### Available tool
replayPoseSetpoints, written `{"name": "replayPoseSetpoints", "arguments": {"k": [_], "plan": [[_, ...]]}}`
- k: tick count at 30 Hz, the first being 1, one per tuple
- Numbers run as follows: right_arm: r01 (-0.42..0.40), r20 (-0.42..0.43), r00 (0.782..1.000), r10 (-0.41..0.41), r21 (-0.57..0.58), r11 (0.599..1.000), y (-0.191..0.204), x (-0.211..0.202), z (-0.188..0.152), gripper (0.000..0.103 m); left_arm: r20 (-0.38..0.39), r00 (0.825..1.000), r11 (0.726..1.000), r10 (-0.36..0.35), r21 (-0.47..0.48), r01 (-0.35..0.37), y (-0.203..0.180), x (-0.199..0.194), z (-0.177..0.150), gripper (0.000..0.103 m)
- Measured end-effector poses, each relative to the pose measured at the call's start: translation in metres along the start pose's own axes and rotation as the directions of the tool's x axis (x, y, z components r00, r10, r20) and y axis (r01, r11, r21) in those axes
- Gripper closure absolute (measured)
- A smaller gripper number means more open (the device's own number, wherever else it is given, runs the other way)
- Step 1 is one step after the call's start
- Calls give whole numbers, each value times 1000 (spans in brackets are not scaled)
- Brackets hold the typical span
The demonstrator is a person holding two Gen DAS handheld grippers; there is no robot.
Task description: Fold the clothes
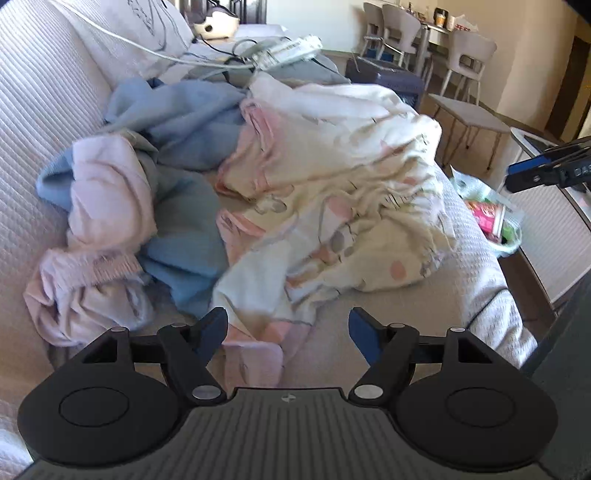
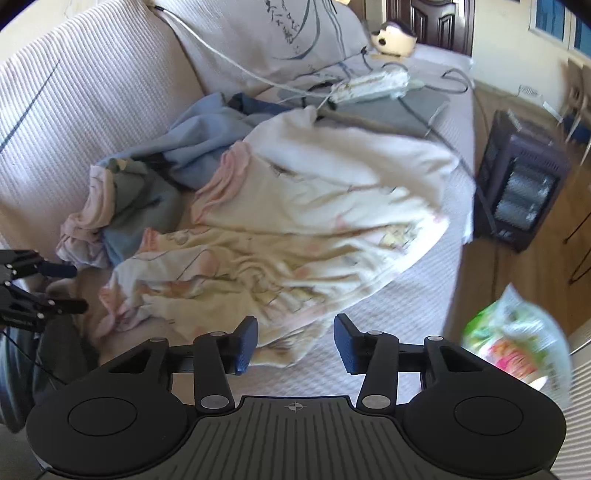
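Note:
A heap of crumpled clothes lies on a sofa seat. On top spreads a cream garment with pink and grey prints (image 1: pixel 332 192) (image 2: pixel 303 221). A blue garment (image 1: pixel 184 122) (image 2: pixel 207 140) and a pale pink one (image 1: pixel 107 199) (image 2: pixel 85 218) are bunched to its left. My left gripper (image 1: pixel 288 332) hovers open just above the cream garment's near hem, holding nothing. My right gripper (image 2: pixel 295 339) is open too, over the same garment's near corner. Each gripper shows at the edge of the other's view: the right gripper (image 1: pixel 546 170) and the left gripper (image 2: pixel 55 288).
The sofa backrest (image 1: pixel 44 122) rises at the left, with a printed cushion (image 2: pixel 280 33) and a white power strip with cables (image 2: pixel 369 86) at the far end. A dark heater (image 2: pixel 517 181) and a plastic bag (image 2: pixel 517 343) sit on the floor to the right. Chairs (image 1: pixel 406 33) stand beyond.

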State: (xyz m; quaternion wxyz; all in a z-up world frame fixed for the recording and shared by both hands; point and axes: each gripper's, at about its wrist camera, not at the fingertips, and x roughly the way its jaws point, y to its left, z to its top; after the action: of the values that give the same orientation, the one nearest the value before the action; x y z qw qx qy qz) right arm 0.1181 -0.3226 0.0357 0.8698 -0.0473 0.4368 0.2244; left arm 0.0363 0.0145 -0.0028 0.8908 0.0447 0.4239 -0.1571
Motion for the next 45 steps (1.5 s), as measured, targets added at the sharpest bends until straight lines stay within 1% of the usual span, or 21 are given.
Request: {"name": "replayPoseSetpoints", "arguments": {"k": [4, 8, 9, 11, 16, 18, 20, 21, 22, 23, 24, 25, 26, 27, 29, 34, 37, 39, 41, 42, 45], "plan": [[-45, -31, 999, 44, -32, 998, 11, 22, -23, 57, -26, 999, 1000, -21, 9, 22, -2, 6, -12, 33], [-88, -104, 991, 87, -4, 996, 2, 47, -39, 57, -41, 999, 1000, -10, 9, 10, 3, 14, -24, 33], [-100, -111, 989, 99, 1, 995, 2, 51, -41, 57, -48, 999, 1000, -20, 0, 20, 5, 16, -26, 33], [-132, -120, 984, 131, 5, 991, 5, 56, -42, 57, -63, 997, 999, -32, -14, 31, 8, 23, -29, 33], [-143, -112, 985, 133, -91, 986, 31, 71, -28, 57, -42, 999, 1000, -1, -16, 1, 13, 36, -24, 33], [-136, -143, 983, 116, -132, 982, 36, 84, -20, 59, -49, 999, 1000, 6, -27, -7, 16, 46, -22, 32], [-115, -187, 979, 85, -155, 981, 40, 99, -15, 69, -69, 998, 999, 9, -43, -12, 19, 57, -21, 32], [-95, -195, 979, 64, -152, 984, 41, 104, -14, 74, -70, 998, 999, 0, -52, -4, 20, 61, -21, 32], [-75, -202, 978, 44, -148, 986, 42, 109, -13, 82, -65, 998, 998, -10, -65, 6, 22, 67, -22, 34], [-55, -210, 977, 24, -144, 988, 43, 115, -12, 87, -63, 998, 997, -25, -76, 20, 23, 72, -22, 39], [-48, -211, 977, 18, -137, 989, 42, 114, -12, 93, -63, 997, 996, -37, -89, 32, 24, 74, -21, 62], [-41, -211, 977, 13, -130, 991, 42, 113, -12, 101, -63, 997, 994, -51, -101, 45, 25, 75, -20, 80], [-34, -212, 977, 7, -123, 992, 41, 112, -12, 100, -56, 994, 990, -91, -112, 84, 26, 73, -17, 94], [-27, -209, 978, 0, -127, 992, 41, 106, -12, 100, -39, 991, 985, -128, -120, 122, 28, 67, -15, 95], [-26, -185, 983, 3, -118, 993, 40, 86, -10, 101, -21, 987, 982, -159, -105, 156, 27, 51, -7, 97], [3, -111, 994, -11, -74, 997, 24, 24, -13, 101, -10, 979, 977, -202, -71, 201, 28, 6, 9, 98], [12, -66, 998, -14, -41, 999, 13, -14, -18, 101, -24, 972, 968, -234, -101, 230, 34, -21, 16, 98], [13, -44, 999, -14, -33, 999, 9, -35, -26, 101, -74, 965, 964, -253, -105, 245, 38, -31, 16, 98], [3, -54, 999, -3, 4, 1000, 5, -39, -40, 101, -135, 952, 959, -275, -112, 261, 39, -29, 7, 98], [0, -64, 998, 2, 28, 1000, 3, -37, -48, 101, -171, 948, 961, -269, -108, 253, 38, -22, 0, 98], [-8, -94, 995, 17, 99, 995, -2, -30, -73, 100, -289, 938, 982, -191, -53, 184, 26, 2, -29, 98]]}}
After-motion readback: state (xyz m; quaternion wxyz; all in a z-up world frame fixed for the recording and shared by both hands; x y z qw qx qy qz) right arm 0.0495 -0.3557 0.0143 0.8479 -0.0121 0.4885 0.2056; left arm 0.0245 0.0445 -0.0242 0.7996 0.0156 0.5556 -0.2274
